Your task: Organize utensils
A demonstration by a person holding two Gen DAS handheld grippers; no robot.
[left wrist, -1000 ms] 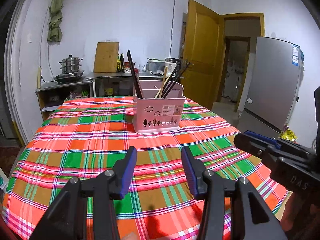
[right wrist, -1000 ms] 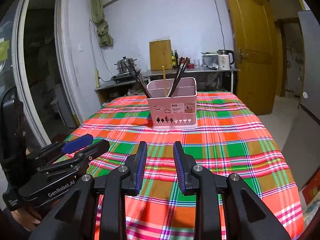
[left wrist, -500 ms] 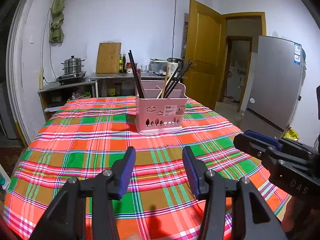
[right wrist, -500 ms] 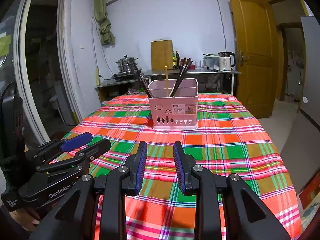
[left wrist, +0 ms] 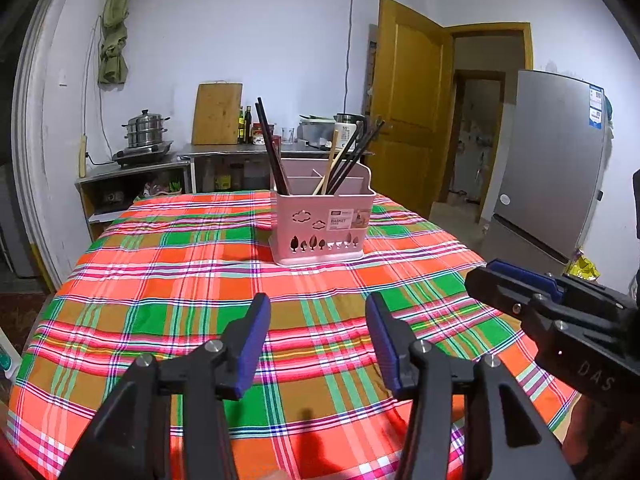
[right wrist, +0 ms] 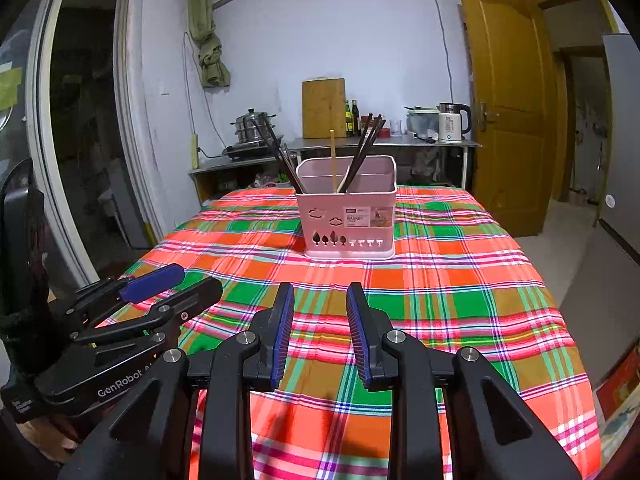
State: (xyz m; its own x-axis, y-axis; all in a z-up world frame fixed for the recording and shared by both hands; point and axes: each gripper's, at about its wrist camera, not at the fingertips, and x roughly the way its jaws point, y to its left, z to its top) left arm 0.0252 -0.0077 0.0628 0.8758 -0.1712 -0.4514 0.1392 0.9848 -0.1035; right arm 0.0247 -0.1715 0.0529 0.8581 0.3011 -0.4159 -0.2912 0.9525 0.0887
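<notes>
A pink utensil basket stands on the plaid tablecloth toward the far side; it also shows in the right wrist view. Dark chopsticks lean in its left compartment, and more dark chopsticks with one light wooden chopstick stand to the right. My left gripper is open and empty, over the near part of the table. My right gripper is open and empty, beside the left one.
Behind the table a metal counter carries a steamer pot, a cutting board, bottles and a kettle. A wooden door and a grey fridge stand to the right.
Both grippers have drawn back a little from the basket and risen slightly. Their jaws stay open. The basket and chopsticks have not moved.
</notes>
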